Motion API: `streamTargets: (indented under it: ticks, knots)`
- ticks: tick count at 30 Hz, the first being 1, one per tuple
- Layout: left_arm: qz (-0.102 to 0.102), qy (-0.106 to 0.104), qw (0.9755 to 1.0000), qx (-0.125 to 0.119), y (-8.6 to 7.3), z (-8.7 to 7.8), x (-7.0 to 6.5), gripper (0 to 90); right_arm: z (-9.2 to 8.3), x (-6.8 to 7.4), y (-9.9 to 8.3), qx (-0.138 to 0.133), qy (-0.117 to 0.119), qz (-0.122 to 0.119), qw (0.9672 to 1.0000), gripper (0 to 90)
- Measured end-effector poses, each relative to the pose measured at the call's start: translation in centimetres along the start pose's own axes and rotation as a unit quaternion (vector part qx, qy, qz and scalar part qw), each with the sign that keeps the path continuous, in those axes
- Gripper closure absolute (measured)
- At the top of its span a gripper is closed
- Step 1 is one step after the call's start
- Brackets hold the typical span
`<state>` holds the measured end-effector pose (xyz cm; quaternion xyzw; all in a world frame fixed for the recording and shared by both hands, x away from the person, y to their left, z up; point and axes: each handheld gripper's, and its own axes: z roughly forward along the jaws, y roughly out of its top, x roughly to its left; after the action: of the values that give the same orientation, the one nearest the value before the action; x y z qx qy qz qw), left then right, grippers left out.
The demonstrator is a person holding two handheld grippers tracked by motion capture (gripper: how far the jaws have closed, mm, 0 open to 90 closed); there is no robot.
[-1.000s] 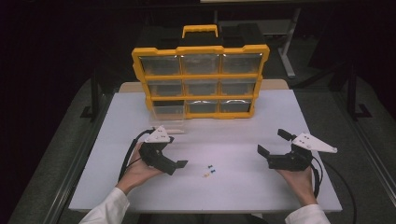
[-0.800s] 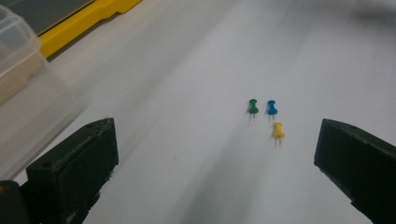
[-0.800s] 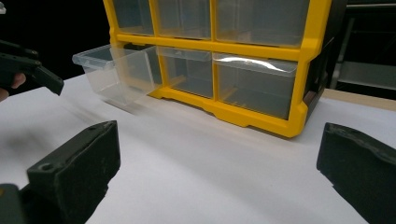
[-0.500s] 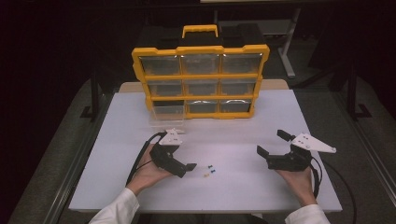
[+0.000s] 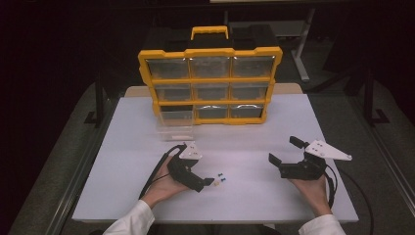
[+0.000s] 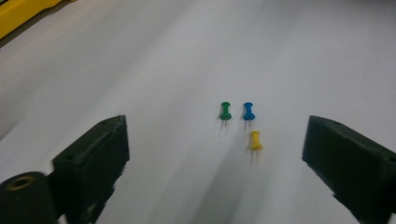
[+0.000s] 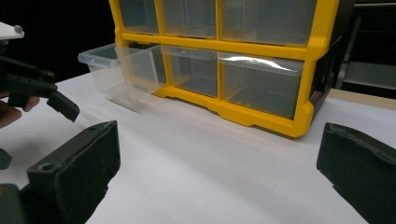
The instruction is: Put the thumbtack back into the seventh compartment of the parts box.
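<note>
Three small push pins lie on the white table [image 5: 244,142]: a green pin [image 6: 225,111], a blue pin [image 6: 248,111] and a yellow pin [image 6: 255,140]. In the high view the pins [image 5: 221,177] sit just right of my left gripper [image 5: 209,184], which lies low over the table. My left gripper [image 6: 217,137] is open; its jaws have just been closing a little, and the pins lie untouched on the table ahead, between the two jaws. My right gripper [image 5: 284,151] rests at the table's right, open and holding nothing [image 7: 217,149].
A yellow parts organizer [image 5: 210,78] with clear drawers stands at the table's far edge. Its bottom-left clear drawer [image 5: 174,122] is pulled out onto the table, and the drawer [image 7: 121,70] looks hollow. The person's hands come in from the near edge.
My left hand has moved right and slightly down, bringing its gripper close to the pins. The right gripper has stayed still.
</note>
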<state>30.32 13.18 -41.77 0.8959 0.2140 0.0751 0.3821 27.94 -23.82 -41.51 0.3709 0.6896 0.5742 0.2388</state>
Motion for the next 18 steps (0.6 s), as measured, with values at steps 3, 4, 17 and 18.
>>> streamTargets:
  ticks: [3, 4, 17, 18]
  knots:
    - [0.002, -0.003, 1.0000, 0.003, -0.1, 0.3, -0.5, 13.8, 0.0, 0.0, 0.0, 0.000, 0.001, 0.000, 1.0000, 0.0]
    - [0.003, -0.003, 1.0000, 0.007, -0.1, 0.4, -0.6, 14.5, 0.0, 0.0, 0.0, 0.000, 0.001, 0.000, 1.0000, 0.0]
    - [0.012, -0.017, 0.9996, 0.018, 0.2, 1.8, -1.9, 27.4, -0.1, -0.1, 0.0, 0.000, -0.001, 0.001, 1.0000, 0.0]
    - [0.012, -0.018, 0.9996, 0.017, 0.2, 1.9, -1.9, 29.1, -0.2, -0.1, 0.0, -0.001, -0.002, 0.001, 1.0000, 0.0]
